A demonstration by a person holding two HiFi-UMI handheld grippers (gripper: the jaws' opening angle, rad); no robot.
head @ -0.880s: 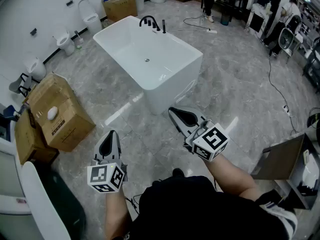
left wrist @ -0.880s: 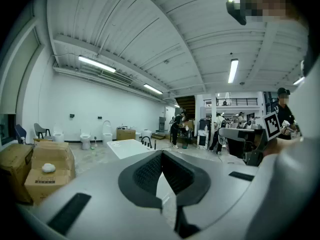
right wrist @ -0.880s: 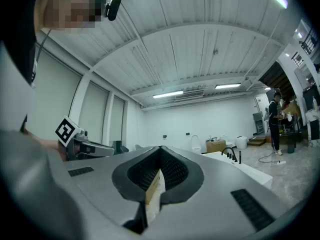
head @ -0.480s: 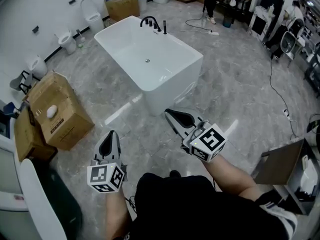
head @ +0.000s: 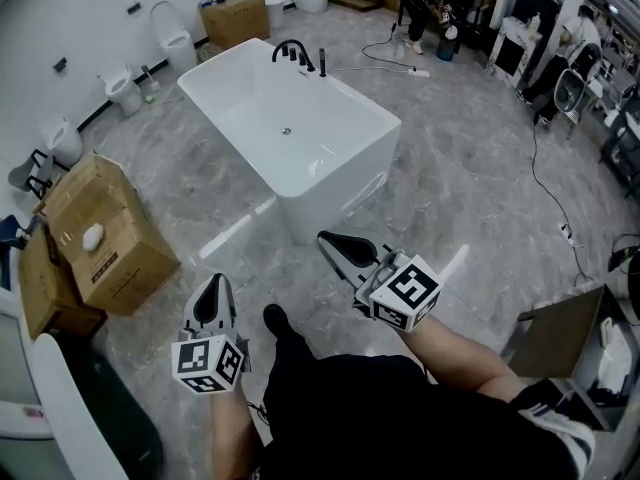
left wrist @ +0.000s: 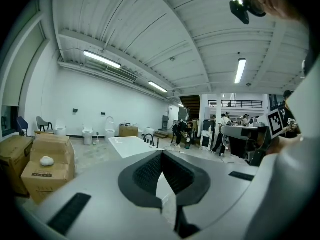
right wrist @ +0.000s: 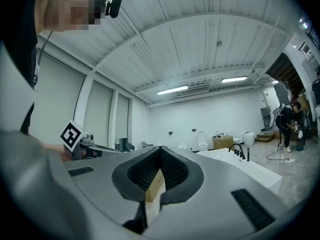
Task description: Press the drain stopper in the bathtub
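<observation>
As you step closer, the drain stopper (head: 286,131) stays far beyond the clenched, empty fingers of left gripper (head: 217,282) and right gripper (head: 326,239).

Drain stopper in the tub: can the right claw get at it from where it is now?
Probably not yet. The drain stopper sits mid-floor in the bathtub, while the right claw, shut, hangs short of the near wall. Nothing blocks the way; step closer and reach over the rim.

The grey marble floor (head: 470,158) carries a white bathtub (head: 322,194), cardboard boxes (head: 105,238) and toilets (head: 176,34).
</observation>
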